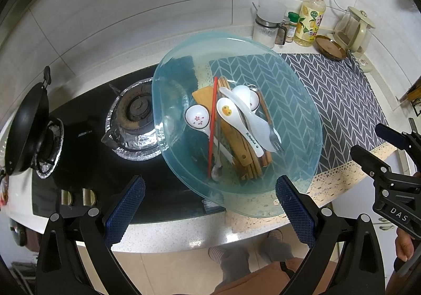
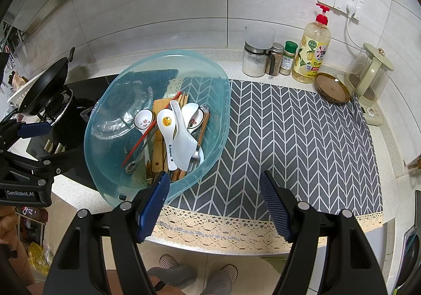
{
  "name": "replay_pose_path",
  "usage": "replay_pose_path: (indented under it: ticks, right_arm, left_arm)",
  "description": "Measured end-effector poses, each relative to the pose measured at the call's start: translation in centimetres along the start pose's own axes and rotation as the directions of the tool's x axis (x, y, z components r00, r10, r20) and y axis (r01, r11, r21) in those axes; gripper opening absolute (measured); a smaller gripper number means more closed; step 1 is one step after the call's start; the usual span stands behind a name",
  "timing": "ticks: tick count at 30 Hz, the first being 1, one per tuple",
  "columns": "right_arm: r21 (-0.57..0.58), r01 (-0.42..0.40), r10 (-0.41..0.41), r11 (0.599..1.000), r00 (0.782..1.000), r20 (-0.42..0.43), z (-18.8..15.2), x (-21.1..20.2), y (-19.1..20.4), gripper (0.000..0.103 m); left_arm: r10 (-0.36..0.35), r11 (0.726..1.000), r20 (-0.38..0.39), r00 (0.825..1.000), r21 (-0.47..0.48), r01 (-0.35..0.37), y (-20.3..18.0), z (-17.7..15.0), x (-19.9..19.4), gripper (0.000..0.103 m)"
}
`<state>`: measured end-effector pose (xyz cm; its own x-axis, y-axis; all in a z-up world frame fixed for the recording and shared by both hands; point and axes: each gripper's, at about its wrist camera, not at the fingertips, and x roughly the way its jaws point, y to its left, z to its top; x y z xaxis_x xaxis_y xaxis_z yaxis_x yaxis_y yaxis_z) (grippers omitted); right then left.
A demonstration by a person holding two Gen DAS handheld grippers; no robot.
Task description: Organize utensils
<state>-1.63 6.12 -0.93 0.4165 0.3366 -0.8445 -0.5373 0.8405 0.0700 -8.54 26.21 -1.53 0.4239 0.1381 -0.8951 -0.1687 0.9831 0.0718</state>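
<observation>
**Tangled heap, basin half off the mat**

Both tongs, left point(image 1: 210, 205) and right point(image 2: 214, 203), hang released, holding nothing. Utensils point(image 2: 173, 134) lie heaped in the blue basin point(image 2: 223, 100), which straddles stove point(image 1: 86, 137) and mat point(image 2: 302, 142) on the counter point(image 1: 184, 229). Risk: pulling one spoon point(image 1: 231, 116) drags crossed chopsticks point(image 1: 212, 124); basin may skid.

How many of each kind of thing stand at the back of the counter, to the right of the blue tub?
Big jar: 1
Spice jars: 2
Soap bottle: 1
Brown bowl: 1
Kettle: 1
Total: 6
</observation>
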Motion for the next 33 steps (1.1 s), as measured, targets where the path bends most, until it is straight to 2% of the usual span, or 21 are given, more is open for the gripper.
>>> replay_pose_path:
  ticks: [11,27,33]
  right_arm:
    - [-0.015,-0.01,0.01,1.0,1.0,-0.003,0.0,-0.1,-0.2,0.069]
    - [-0.063,-0.068,0.066,0.996,0.997,-0.044,0.7,0.3,-3.4,0.069]
    - [-0.068,-0.078,0.075,0.995,0.996,-0.053,0.8,0.3,-3.4,0.069]
  left_arm:
    - [0.009,1.0,-0.003,1.0,-0.008,-0.01,-0.1,0.4,-0.1,0.099]
    - [0.061,0.994,-0.017,0.998,-0.094,-0.062,-3.0,0.7,-0.6,0.099]
    - [0.069,0.992,-0.031,0.997,-0.104,-0.072,-2.9,0.9,-0.6,0.099]
